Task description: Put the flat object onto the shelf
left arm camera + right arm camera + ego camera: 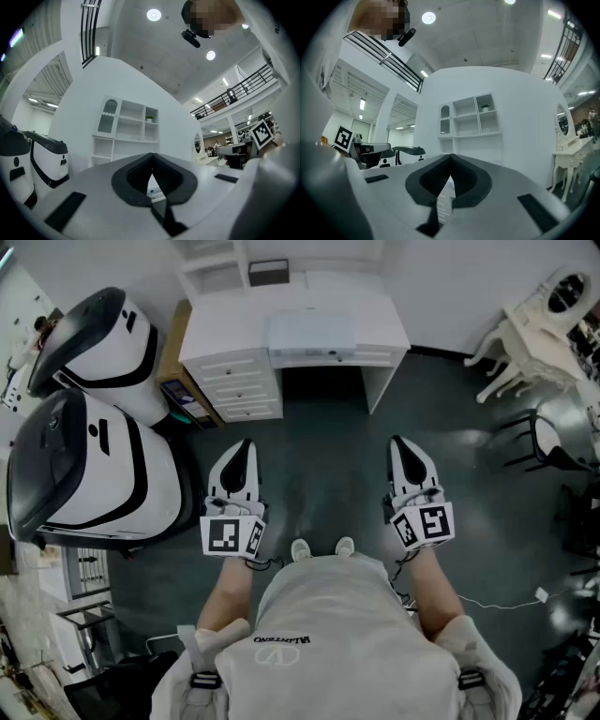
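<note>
A white desk (375, 310) stands ahead of me with a white shelf unit (214, 270) at its back. A flat pale rectangular object (312, 332) lies on the desktop. A dark flat item (269, 273) sits by the shelf unit. My left gripper (245, 446) and right gripper (398, 442) hang side by side over the dark floor, well short of the desk. Both are shut with nothing between the jaws. In the left gripper view the gripper (151, 158) points toward the shelf unit (126, 126). The right gripper (451, 158) faces the shelf unit (471, 119) too.
Two large white-and-black machines (94, 338) (84, 474) stand at the left. The desk has a drawer block (239, 382) with a wooden side panel (176, 362) beside it. A white ornate chair (534, 324) and a dark chair (553, 442) stand at the right. A cable (506, 601) lies on the floor.
</note>
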`<state>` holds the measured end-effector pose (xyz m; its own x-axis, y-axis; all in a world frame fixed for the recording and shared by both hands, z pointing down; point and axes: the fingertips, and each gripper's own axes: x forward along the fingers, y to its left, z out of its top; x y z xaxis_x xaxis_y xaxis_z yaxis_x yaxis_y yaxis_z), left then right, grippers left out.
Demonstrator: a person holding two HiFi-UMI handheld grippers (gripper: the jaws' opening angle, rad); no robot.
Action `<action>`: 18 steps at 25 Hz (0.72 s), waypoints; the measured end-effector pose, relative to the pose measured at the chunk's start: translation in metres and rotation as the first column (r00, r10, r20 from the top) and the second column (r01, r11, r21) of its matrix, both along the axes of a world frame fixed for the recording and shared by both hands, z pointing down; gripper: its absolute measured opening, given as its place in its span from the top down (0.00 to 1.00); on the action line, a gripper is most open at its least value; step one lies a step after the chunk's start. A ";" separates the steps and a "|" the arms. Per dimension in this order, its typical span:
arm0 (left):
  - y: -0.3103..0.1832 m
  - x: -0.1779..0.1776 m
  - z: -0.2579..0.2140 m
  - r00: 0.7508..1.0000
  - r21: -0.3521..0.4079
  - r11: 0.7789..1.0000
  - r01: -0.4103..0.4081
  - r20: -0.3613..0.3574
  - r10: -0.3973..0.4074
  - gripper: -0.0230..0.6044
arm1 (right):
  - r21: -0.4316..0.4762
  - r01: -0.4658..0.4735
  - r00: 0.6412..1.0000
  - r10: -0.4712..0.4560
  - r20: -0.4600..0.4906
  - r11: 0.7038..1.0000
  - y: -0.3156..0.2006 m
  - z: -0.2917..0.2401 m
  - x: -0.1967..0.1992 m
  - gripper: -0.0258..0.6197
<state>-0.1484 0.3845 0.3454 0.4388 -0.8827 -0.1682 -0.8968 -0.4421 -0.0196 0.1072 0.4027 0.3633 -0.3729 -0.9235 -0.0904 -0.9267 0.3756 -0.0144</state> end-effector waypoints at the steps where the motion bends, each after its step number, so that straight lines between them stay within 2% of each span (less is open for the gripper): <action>1: -0.001 -0.002 0.001 1.000 0.000 1.000 -0.004 -0.002 0.004 0.96 | -0.002 -0.003 1.000 0.003 -0.006 1.000 -0.001 0.002 -0.004 0.95; 5: -0.006 -0.010 0.007 1.000 0.000 1.000 -0.021 -0.007 0.021 0.96 | -0.019 0.000 1.000 0.000 -0.013 1.000 -0.006 0.011 -0.019 0.95; 11: -0.025 -0.014 0.016 0.999 -0.015 0.999 -0.040 -0.018 0.040 0.96 | -0.056 -0.038 0.997 0.041 0.069 0.998 -0.031 0.027 -0.023 0.95; 18: -0.060 0.003 0.025 0.999 -0.034 0.999 -0.040 -0.006 0.040 0.96 | -0.078 -0.015 0.997 0.021 0.078 0.997 -0.078 0.040 -0.019 0.95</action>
<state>-0.1454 0.3245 0.3708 0.4733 -0.8696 -0.1408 -0.8783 -0.4782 0.0009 0.0885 0.3242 0.4034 -0.3504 -0.9354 -0.0473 -0.9282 0.3535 -0.1159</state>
